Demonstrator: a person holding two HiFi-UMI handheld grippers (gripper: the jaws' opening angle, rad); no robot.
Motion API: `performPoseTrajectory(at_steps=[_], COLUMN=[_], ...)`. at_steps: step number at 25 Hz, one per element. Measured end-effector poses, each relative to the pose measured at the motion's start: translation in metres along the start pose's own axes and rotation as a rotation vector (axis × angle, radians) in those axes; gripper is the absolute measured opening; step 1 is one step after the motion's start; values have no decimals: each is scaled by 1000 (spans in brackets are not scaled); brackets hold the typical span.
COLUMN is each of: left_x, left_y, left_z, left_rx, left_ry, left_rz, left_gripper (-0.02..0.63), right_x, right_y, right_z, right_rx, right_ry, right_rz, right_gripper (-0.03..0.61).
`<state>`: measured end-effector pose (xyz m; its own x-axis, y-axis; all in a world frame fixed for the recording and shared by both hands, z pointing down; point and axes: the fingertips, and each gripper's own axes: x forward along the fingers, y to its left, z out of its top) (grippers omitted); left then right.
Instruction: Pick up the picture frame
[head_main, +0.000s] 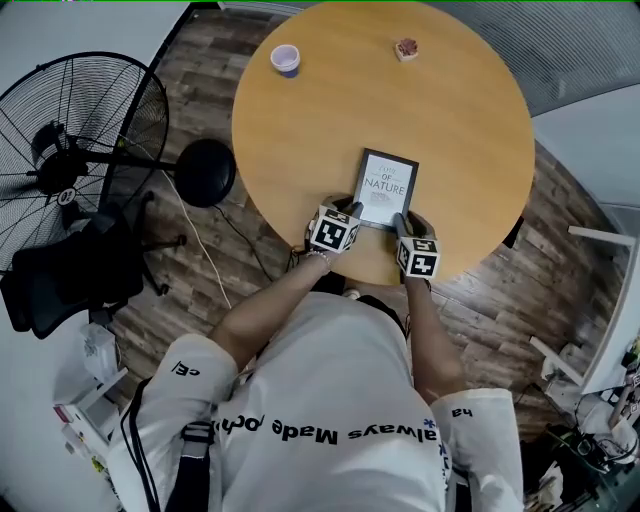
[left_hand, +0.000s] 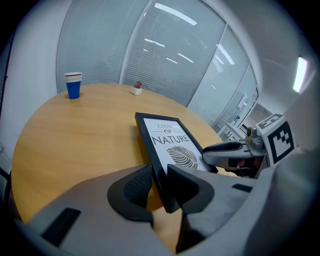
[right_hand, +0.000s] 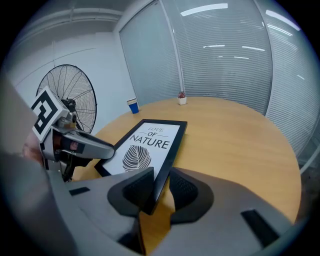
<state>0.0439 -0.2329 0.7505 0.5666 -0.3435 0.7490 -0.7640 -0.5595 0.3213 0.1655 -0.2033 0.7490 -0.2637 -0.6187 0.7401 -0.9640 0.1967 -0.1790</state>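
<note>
Picture frame (head_main: 386, 187) sits at the near edge of the round wooden table (head_main: 330, 110), print facing up. The left gripper (head_main: 352, 213) is clamped on its near left corner, the right gripper (head_main: 401, 222) on its near right corner. A blue cup (head_main: 285, 60) stands at the far left.

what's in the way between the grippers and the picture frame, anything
Nothing visible. The left gripper and the right gripper each have their jaws closed on a near corner of the picture frame. The blue cup and small plant pot stand far across the table.
</note>
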Motion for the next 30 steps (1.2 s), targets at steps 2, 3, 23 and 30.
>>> performPoseTrajectory(at_steps=[2,3,23,30], left_x=[-5,-7,-68,-90], left_y=[-2,-3,-29,-41], left_z=[5,6,31,45], left_rx=[6,10,97,122], left_ry=[-13,-17,-136,-202], left_rz=[-1,-2,42,50], left_gripper=[109,109,110,110], right_x=[-5,-8,-62,-86], right_y=[1,2,21,25], right_z=[5,7,36,51], right_rx=[-1,-3,-16,-24], right_ry=[-10,-15,-150,-202], right_rz=[-4,-6,-34,-50], right_gripper=[112,112,109,109])
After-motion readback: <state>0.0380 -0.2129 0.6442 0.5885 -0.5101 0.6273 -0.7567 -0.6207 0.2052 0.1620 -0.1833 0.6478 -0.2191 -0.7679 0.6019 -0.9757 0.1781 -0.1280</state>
